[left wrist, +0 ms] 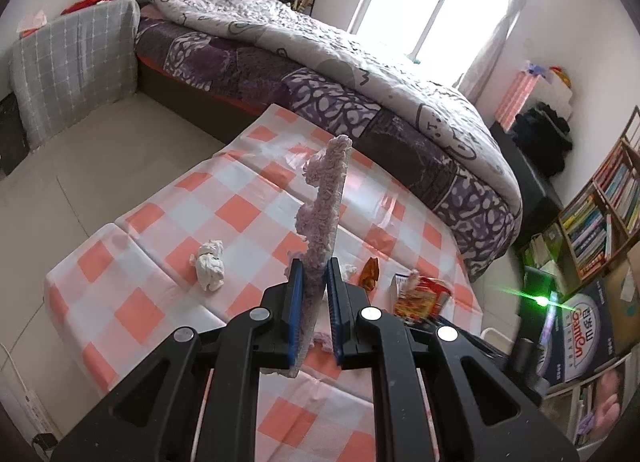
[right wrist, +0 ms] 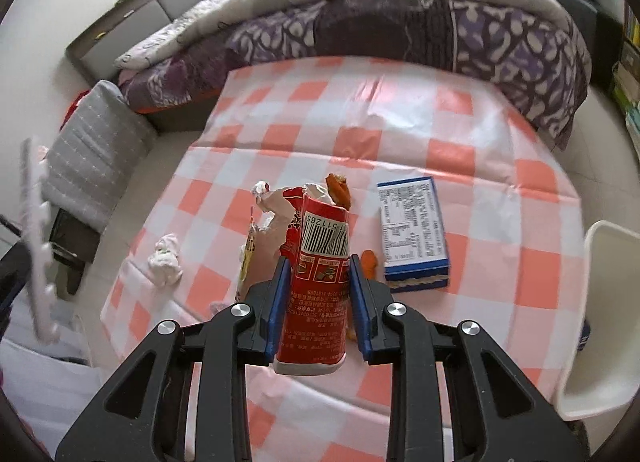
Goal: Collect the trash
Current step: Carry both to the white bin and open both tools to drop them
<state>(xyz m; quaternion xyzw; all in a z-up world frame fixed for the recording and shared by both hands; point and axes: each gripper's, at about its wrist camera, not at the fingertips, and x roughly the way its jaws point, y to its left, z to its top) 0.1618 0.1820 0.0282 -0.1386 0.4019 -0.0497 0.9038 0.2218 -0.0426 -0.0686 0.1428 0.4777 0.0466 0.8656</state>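
Note:
My left gripper (left wrist: 314, 266) is shut on a flat pink foam piece (left wrist: 324, 205) that stands upright above the checked table (left wrist: 160, 229). My right gripper (right wrist: 318, 262) is shut on a torn red snack wrapper (right wrist: 316, 274), held over the table (right wrist: 480, 165). The wrapper also shows in the left wrist view (left wrist: 420, 296). A crumpled white tissue (left wrist: 210, 266) lies on the table left of the left gripper; it shows in the right wrist view (right wrist: 165, 262) too. Orange scraps (right wrist: 340, 191) lie behind the wrapper, and one shows in the left wrist view (left wrist: 370, 270).
A blue-edged box (right wrist: 412, 234) lies on the table to the right. A white chair (right wrist: 600, 322) stands at the right edge. A bed (left wrist: 340, 73) runs along the table's far side. A grey cushion (left wrist: 76, 61) and bookshelves (left wrist: 604, 201) flank the room.

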